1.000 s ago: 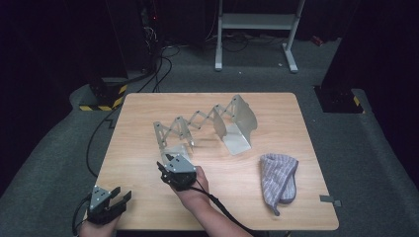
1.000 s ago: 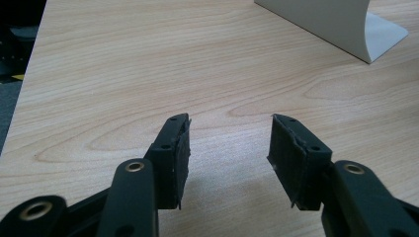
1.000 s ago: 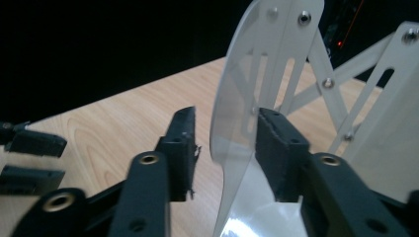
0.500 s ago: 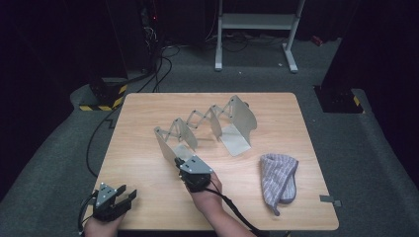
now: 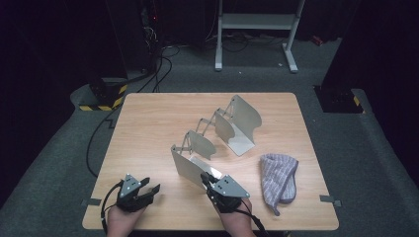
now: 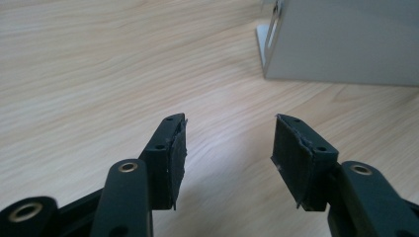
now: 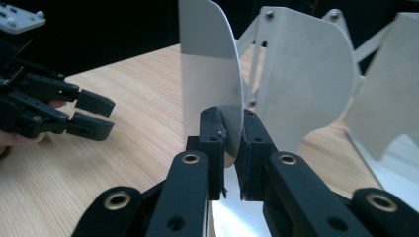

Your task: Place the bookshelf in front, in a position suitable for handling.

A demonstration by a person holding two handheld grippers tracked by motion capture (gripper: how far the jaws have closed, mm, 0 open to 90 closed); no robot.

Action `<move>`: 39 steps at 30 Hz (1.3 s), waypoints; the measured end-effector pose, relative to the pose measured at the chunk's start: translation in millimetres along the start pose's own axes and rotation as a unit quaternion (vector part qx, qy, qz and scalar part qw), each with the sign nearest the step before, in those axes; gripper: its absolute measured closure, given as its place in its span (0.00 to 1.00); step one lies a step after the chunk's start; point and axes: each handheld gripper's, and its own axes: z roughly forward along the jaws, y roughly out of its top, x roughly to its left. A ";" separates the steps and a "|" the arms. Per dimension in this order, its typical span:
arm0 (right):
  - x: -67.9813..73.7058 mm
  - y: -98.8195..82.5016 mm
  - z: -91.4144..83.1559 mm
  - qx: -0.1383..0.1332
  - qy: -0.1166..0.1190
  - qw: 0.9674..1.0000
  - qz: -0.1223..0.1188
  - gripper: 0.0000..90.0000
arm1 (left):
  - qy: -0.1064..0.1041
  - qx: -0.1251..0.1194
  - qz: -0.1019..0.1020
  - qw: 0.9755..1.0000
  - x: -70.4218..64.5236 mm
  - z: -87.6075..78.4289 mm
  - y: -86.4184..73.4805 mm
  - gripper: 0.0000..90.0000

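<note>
Expandable metal file rack (image 5: 217, 136) stands mid-table, near end plate (image 7: 210, 74) pinched between pads of right gripper (image 7: 231, 148), at plate's lower edge. Jaws just opened slightly, plate between them. Risk, as I judge: thin smooth plate slips from pads when pulled, or rack tips and drags across table (image 5: 148, 123). Left gripper (image 6: 227, 148) jaws spread, nothing between, just beside rack. Striped cloth (image 5: 279, 177) lies apart at right.

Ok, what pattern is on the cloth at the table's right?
The cloth is grey with pale stripes, clearest in the high view.
</note>
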 end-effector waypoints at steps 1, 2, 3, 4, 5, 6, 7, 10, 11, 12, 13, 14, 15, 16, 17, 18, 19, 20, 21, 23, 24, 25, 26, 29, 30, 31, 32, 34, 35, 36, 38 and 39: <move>0.0 0.0 0.0 0.000 0.000 1.000 0.000 0.91 | 0.000 0.000 0.000 1.000 0.0 0.0 0.0 0.52; -1.7 -2.5 -6.7 0.001 -0.010 1.000 -0.001 0.89 | -0.009 -0.004 0.007 1.000 -5.4 7.3 6.0 0.51; -1.7 -2.5 -6.7 0.001 -0.010 1.000 -0.001 0.89 | -0.009 -0.004 0.007 1.000 -5.4 7.3 6.0 0.51; -4.1 -6.2 -13.6 0.002 -0.019 1.000 0.005 0.83 | -0.019 -0.010 0.010 1.000 -9.7 14.6 12.4 0.50; -4.1 -6.2 -13.6 0.002 -0.019 1.000 0.005 0.83 | -0.019 -0.010 0.010 1.000 -9.7 14.6 12.4 0.50; -6.7 -10.7 -19.3 0.007 -0.024 1.000 0.014 0.79 | -0.026 -0.016 0.014 0.999 -13.8 21.5 19.1 0.50; -6.7 -10.7 -19.3 0.007 -0.024 1.000 0.014 0.79 | -0.026 -0.016 0.014 0.999 -13.8 21.5 19.1 0.49; -7.4 -17.9 -26.4 0.014 -0.037 0.999 0.022 0.76 | -0.044 -0.031 0.011 0.998 -18.9 34.6 30.6 0.48; -7.4 -17.9 -26.4 0.014 -0.037 0.999 0.022 0.76 | -0.044 -0.031 0.011 0.998 -18.9 34.6 30.6 0.48; -6.8 -18.9 -26.9 0.015 -0.037 0.999 0.024 0.75 | -0.047 -0.030 0.014 0.998 -20.1 38.3 33.1 0.48; -6.2 -19.5 -26.8 0.017 -0.035 0.999 0.027 0.73 | -0.050 -0.030 0.019 0.998 -21.7 41.6 35.4 0.47; -5.0 -19.7 -25.9 0.017 -0.030 0.999 0.030 0.72 | -0.051 -0.029 0.024 0.998 -23.5 44.6 37.6 0.47; -3.4 -19.6 -24.5 0.017 -0.028 0.999 0.029 0.71 | -0.052 -0.029 0.027 0.998 -25.2 47.1 39.7 0.47; 0.2 -18.3 -20.4 0.018 -0.028 0.999 0.025 0.70 | -0.060 -0.027 0.032 0.997 -28.3 50.5 43.0 0.47; 0.2 -18.3 -20.4 0.018 -0.028 0.999 0.025 0.70 | -0.060 -0.027 0.032 0.997 -28.3 50.5 43.0 0.46; 1.2 -16.4 -16.8 0.017 -0.030 0.999 0.027 0.69 | -0.067 -0.028 0.036 0.997 -32.1 51.7 43.5 0.47; 1.2 -16.4 -16.8 0.017 -0.030 0.999 0.027 0.69 | -0.067 -0.028 0.036 0.997 -32.1 51.7 43.5 0.48; -0.1 -15.0 -15.1 0.013 -0.033 0.999 0.030 0.68 | -0.064 -0.025 0.040 0.997 -36.5 51.5 43.2 0.48; -0.1 -15.0 -15.1 0.013 -0.033 0.999 0.030 0.68 | -0.064 -0.025 0.040 0.997 -36.5 51.5 43.2 0.48; -3.2 -15.3 -14.0 0.014 -0.041 0.998 0.035 0.67 | -0.063 -0.026 0.041 0.997 -37.9 50.5 42.9 0.49; -5.3 -15.8 -13.8 0.015 -0.045 0.998 0.040 0.67 | -0.063 -0.025 0.039 0.997 -37.6 50.1 43.1 0.49; -9.1 -16.8 -14.5 0.016 -0.048 0.998 0.047 0.65 | -0.065 -0.025 0.035 0.997 -38.0 50.0 43.2 0.50; -10.1 -17.2 -15.1 0.015 -0.051 0.997 0.047 0.66 | -0.072 -0.025 0.035 0.996 -40.8 49.9 42.9 0.50; -12.0 -17.8 -16.5 0.014 -0.061 0.997 0.046 0.66 | -0.077 -0.025 0.040 0.996 -45.5 49.8 42.9 0.51; -14.8 -18.5 -18.2 0.013 -0.072 0.996 0.047 0.66 | -0.083 -0.025 0.044 0.995 -49.9 49.6 43.3 0.51; -14.8 -18.5 -18.2 0.013 -0.072 0.996 0.047 0.66 | -0.083 -0.025 0.044 0.995 -49.9 49.6 43.3 0.51; -16.2 -18.7 -19.0 0.012 -0.077 0.996 0.049 0.65 | -0.087 -0.025 0.047 0.995 -52.0 49.6 43.5 0.51; -18.6 -19.3 -19.9 0.012 -0.086 0.995 0.052 0.64 | -0.094 -0.027 0.044 0.994 -56.5 50.1 43.9 0.51; -19.6 -19.9 -19.7 0.012 -0.092 0.994 0.054 0.64 | -0.096 -0.028 0.044 0.994 -57.8 50.4 44.1 0.52; -20.0 -20.4 -19.5 0.013 -0.094 0.994 0.056 0.64 | -0.097 -0.027 0.048 0.994 -59.3 50.5 44.4 0.51; -19.6 -22.4 -17.2 0.019 -0.101 0.993 0.058 0.63 | -0.100 -0.028 0.050 0.993 -62.6 51.2 44.9 0.52; -19.6 -22.4 -17.2 0.019 -0.101 0.993 0.058 0.63 | -0.101 -0.029 0.050 0.993 -64.1 51.6 45.1 0.52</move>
